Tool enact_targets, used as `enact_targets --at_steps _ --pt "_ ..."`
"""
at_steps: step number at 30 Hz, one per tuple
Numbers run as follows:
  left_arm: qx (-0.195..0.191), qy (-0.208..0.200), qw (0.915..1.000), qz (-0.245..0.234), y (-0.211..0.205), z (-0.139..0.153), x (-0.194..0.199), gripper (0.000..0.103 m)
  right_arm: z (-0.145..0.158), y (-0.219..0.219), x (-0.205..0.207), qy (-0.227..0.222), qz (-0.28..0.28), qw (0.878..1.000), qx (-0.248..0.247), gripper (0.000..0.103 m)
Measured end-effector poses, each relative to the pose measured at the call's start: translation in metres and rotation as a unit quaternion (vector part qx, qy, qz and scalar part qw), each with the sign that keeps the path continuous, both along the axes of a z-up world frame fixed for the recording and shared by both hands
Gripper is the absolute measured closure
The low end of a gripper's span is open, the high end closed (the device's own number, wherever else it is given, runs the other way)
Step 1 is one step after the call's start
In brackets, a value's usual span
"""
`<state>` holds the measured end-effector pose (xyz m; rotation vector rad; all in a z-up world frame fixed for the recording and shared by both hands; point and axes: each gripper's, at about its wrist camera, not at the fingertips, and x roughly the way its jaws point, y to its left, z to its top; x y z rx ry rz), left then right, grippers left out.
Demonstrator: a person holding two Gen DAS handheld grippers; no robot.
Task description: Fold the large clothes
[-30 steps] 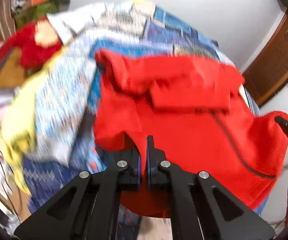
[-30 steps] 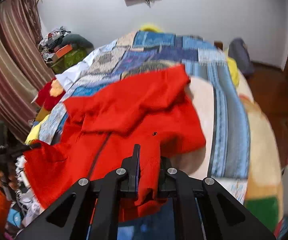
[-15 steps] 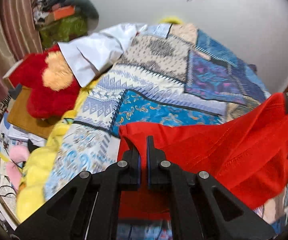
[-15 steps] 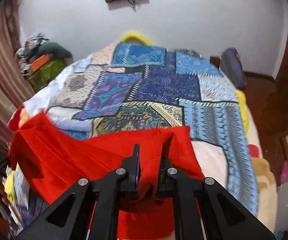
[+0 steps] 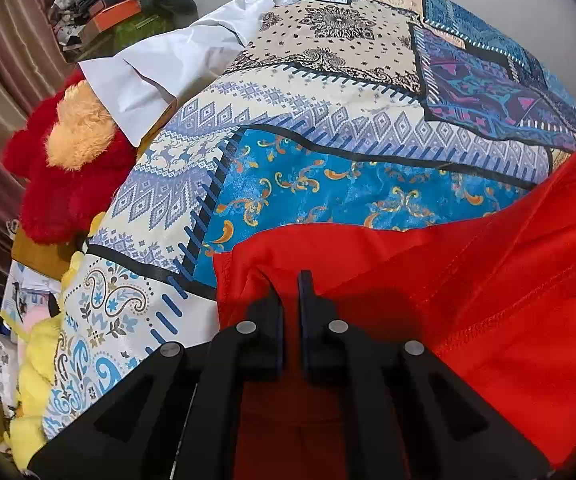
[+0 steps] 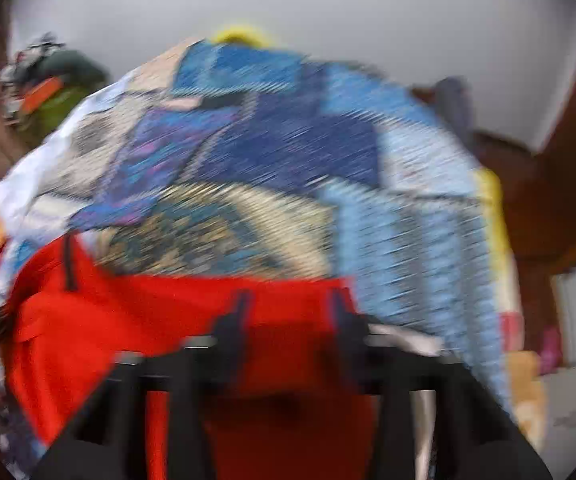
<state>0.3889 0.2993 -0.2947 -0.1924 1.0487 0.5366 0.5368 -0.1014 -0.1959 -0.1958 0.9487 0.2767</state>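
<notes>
A large red garment (image 5: 467, 300) lies folded across the near part of a patchwork quilt (image 5: 327, 120) on a bed. My left gripper (image 5: 289, 280) pinches the garment's left corner; its jaws are just starting to open and red cloth still fills the narrow gap. The right wrist view is blurred by motion. There my right gripper (image 6: 288, 300) has its jaws opening wide over the red garment (image 6: 128, 320), whose cloth lies loose below and between the fingers, not pinched. The garment's far edge runs across the quilt (image 6: 268, 140) just beyond both grippers.
A red and orange plush toy (image 5: 60, 184) and a white cloth (image 5: 160, 68) lie at the bed's left edge, with yellow plush (image 5: 36, 380) below them. A clutter pile (image 5: 120, 12) stands at the far left. A brown door (image 6: 559, 200) is on the right.
Both grippers carried the garment's edge forward and down onto the quilt, folding it over. The right jaws went from pinching the cloth to wide apart. The left jaws' gap grew slightly.
</notes>
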Motion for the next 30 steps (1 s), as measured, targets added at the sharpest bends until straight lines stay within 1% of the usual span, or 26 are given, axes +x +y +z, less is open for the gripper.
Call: enact_targets --at_steps 1,2,3,6,8,9,10,11,12,13,15,16,17,19,22,23,26,27,30 --pt "-0.002 0.002 1.0000 0.001 0.001 0.001 0.000 0.094 0.006 -0.006 -0.002 -0.028 -0.013 0.999 -0.016 0.020" --pt "-0.007 0.004 1.0000 0.004 0.003 0.002 0.001 0.094 0.013 -0.011 -0.005 -0.050 -0.022 0.998 -0.029 0.020" --pt "-0.011 0.004 0.9999 0.003 0.004 0.004 0.000 0.094 0.019 -0.017 -0.008 -0.062 -0.029 0.997 -0.042 0.020" --pt "-0.019 0.003 0.9998 -0.011 0.004 0.021 -0.003 0.093 0.037 -0.036 -0.021 -0.062 -0.011 0.997 -0.032 0.020" --pt "-0.012 -0.002 0.9997 -0.020 0.001 0.035 -0.006 0.090 0.050 -0.042 -0.037 -0.071 0.006 0.997 -0.028 0.020" --pt "0.000 -0.006 0.9997 -0.023 -0.001 0.045 -0.009 0.083 0.057 -0.042 -0.048 -0.079 0.020 0.996 -0.027 0.020" --pt "0.016 -0.011 0.9995 -0.025 -0.004 0.056 -0.012 0.074 0.061 -0.040 -0.055 -0.083 0.028 0.996 -0.027 0.020" --pt "0.033 -0.018 0.9990 -0.025 -0.006 0.067 -0.016 0.069 0.065 -0.038 -0.065 -0.087 0.039 0.995 -0.025 0.020" --pt "0.045 -0.027 0.9983 -0.026 -0.009 0.079 -0.020 0.058 0.067 -0.035 -0.072 -0.088 0.046 0.995 -0.022 0.020" --pt "0.054 -0.041 0.9973 -0.027 -0.012 0.092 -0.025 0.050 0.069 -0.030 -0.081 -0.087 0.059 0.994 -0.018 0.020" --pt "0.059 -0.062 0.9957 -0.036 -0.017 0.109 -0.032 0.044 0.071 -0.018 -0.096 -0.086 0.079 0.993 -0.014 0.020" --pt "0.057 -0.066 0.9953 -0.043 -0.021 0.114 -0.034 0.040 0.069 -0.007 -0.103 -0.083 0.094 0.992 -0.012 0.020" --pt "0.052 -0.067 0.9950 -0.052 -0.026 0.117 -0.036 0.039 0.068 0.001 -0.108 -0.079 0.103 0.991 -0.011 0.020" --pt "0.043 -0.070 0.9941 -0.071 -0.038 0.117 -0.039 0.037 0.061 0.023 -0.116 -0.067 0.125 0.990 -0.004 0.020" --pt "0.028 -0.067 0.9919 -0.104 -0.063 0.104 -0.041 0.029 0.045 0.055 -0.124 -0.042 0.154 0.987 0.007 0.020" --pt "0.023 -0.065 0.9910 -0.114 -0.072 0.099 -0.040 0.028 0.040 0.064 -0.126 -0.035 0.161 0.986 0.008 0.020" --pt "0.002 -0.051 0.9885 -0.142 -0.099 0.073 -0.032 0.028 0.015 0.091 -0.133 -0.008 0.181 0.984 0.002 0.020" --pt "-0.007 -0.044 0.9878 -0.149 -0.107 0.061 -0.027 0.028 0.002 0.100 -0.135 0.004 0.187 0.982 -0.007 0.020" --pt "-0.028 -0.021 0.9879 -0.151 -0.121 0.031 -0.016 0.028 -0.024 0.110 -0.136 0.024 0.196 0.980 -0.032 0.020"
